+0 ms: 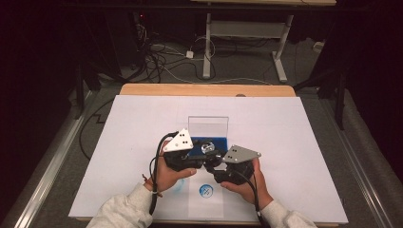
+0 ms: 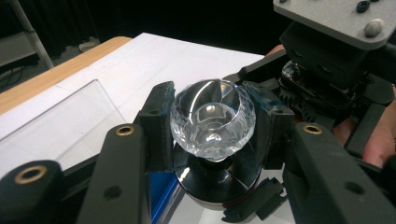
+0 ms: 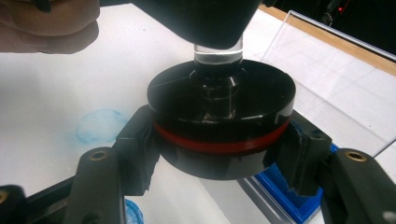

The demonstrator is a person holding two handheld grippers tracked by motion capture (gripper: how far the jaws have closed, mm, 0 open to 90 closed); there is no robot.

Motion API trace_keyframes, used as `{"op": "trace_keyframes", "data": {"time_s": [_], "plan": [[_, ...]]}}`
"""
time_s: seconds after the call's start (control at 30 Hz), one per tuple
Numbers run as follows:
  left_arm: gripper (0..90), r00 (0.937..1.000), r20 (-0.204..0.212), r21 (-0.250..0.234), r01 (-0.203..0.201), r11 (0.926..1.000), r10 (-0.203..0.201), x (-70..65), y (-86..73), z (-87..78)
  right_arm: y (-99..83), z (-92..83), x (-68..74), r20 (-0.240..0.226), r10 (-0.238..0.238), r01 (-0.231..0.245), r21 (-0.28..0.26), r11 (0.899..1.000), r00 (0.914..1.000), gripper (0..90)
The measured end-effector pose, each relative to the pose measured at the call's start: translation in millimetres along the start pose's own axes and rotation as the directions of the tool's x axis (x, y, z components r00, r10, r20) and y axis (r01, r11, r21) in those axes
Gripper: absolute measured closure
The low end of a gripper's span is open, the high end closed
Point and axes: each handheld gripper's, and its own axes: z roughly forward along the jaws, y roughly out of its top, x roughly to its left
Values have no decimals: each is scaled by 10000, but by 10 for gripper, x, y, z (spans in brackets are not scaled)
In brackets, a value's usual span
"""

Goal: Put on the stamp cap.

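A clear faceted glass knob (image 2: 212, 116) stands on a short stem (image 3: 218, 53) above a round black base (image 3: 222, 107) with a red band (image 3: 219, 145). My left gripper (image 2: 214, 127) is shut on the knob's sides, with one pad on each side. My right gripper (image 3: 222, 156) is shut on the black base from below, its pads on the rim. In the high view both grippers meet over the middle of the table, with the left gripper (image 1: 204, 152) just left of the right gripper (image 1: 213, 162) and the knob (image 1: 206, 147) between them, lifted off the sheet.
A blue tray (image 1: 216, 141) with an upright clear panel (image 1: 208, 124) stands just behind the grippers on a white sheet (image 1: 133, 142) covering the wooden table (image 1: 204, 89). A blue round mark (image 1: 206, 191) lies on the sheet near the front edge. Cables and desk legs (image 1: 207, 52) lie beyond the table.
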Motion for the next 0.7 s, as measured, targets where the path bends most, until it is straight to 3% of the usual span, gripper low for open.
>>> {"op": "trace_keyframes", "data": {"time_s": [0.33, 0.7], "plan": [[550, 9961, 540, -164, 708, 9974, -698, 47, -65, 26, 11, -19, 30, 55, -482, 481, 269, 9985, 9988, 385], [550, 9966, 467, -263, 684, 9973, -671, 11, -86, 42, 14, -34, 48, 211, -752, 740, 525, 9959, 9969, 385]]}}
